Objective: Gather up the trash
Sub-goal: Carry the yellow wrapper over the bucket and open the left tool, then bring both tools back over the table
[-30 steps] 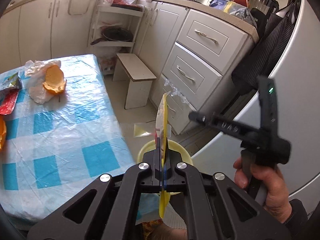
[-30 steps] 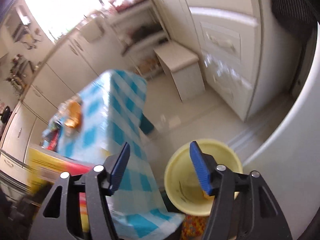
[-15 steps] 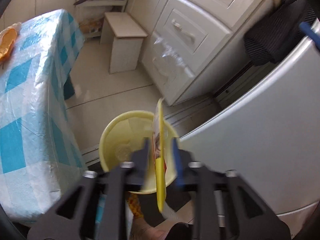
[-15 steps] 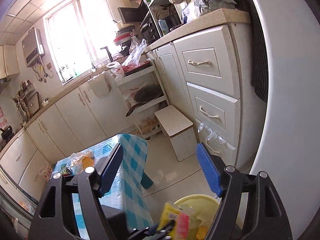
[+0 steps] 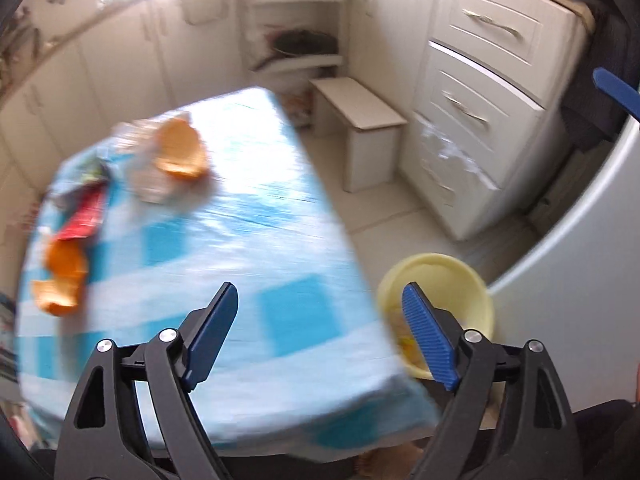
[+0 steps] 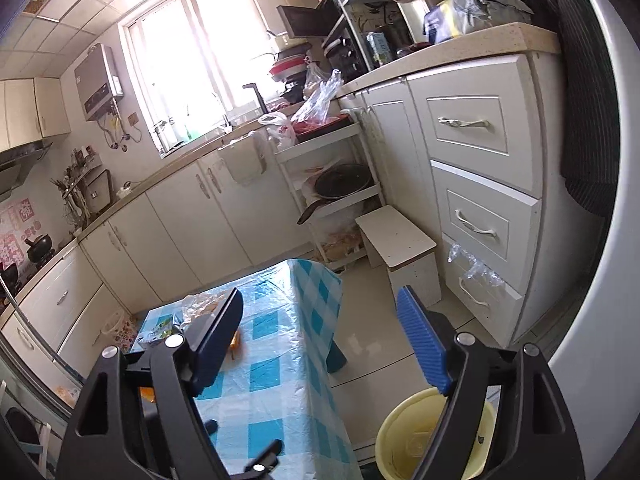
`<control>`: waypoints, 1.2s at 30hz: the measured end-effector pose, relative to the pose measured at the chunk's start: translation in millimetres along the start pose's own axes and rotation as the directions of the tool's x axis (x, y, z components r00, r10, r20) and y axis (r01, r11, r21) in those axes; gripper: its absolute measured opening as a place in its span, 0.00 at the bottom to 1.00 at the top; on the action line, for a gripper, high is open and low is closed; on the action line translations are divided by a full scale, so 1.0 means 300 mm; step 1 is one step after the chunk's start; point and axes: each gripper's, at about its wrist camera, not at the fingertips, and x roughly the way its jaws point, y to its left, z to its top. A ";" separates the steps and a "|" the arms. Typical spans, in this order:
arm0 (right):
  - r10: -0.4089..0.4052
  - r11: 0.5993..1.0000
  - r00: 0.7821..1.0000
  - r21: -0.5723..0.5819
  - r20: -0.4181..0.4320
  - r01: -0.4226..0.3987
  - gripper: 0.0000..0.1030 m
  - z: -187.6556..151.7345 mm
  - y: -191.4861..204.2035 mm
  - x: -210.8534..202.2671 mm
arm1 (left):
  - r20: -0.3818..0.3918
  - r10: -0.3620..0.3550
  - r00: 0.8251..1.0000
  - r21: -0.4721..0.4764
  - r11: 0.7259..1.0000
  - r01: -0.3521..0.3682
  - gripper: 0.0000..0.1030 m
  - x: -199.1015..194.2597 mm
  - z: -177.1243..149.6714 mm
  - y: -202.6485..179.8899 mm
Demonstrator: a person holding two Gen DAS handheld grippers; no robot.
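**Q:** What is the state of your left gripper [image 5: 320, 336]?

**A:** Its jaws are opening, already wide, with nothing between the blue pads [image 5: 212, 332]. You see it at the bottom centre of the left wrist view, above the near edge of the table with the blue-checked cloth [image 5: 256, 240]. That view is smeared by motion.

**Q:** And your right gripper [image 6: 320, 336]?

**A:** Its jaws are also opening and stand wide, empty. In its own view it sits at the bottom centre, the left pad in front of the table, the right pad [image 6: 420, 344] over the floor above the bin.

**Q:** Where is the bin?

**A:** The yellow bin [image 5: 472, 280] stands on the floor just beside the table's right corner, at the lower right of both views. Your left gripper's right finger covers part of it. Something yellowish lies inside [image 5: 408, 344]; the blur prevents a closer reading.

**Q:** Where is the trash on the table?

**A:** In the left wrist view, one orange peel [image 5: 180, 152] lies on crumpled clear plastic [image 5: 148, 184] at the upper left of the cloth. A red wrapper [image 5: 86, 216] lies left of it. A second orange peel [image 5: 62, 276] lies at the left edge, below the wrapper.

**Q:** What lies beyond?

**A:** A white stool [image 5: 364, 120] stands past the table, near the drawer unit [image 5: 480, 92].
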 end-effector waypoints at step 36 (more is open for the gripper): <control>0.125 0.910 0.942 -0.342 -0.313 -0.235 0.75 -0.351 0.691 0.393 | -0.044 0.268 0.962 -0.314 0.911 -0.268 0.86 -0.117 -0.165 0.832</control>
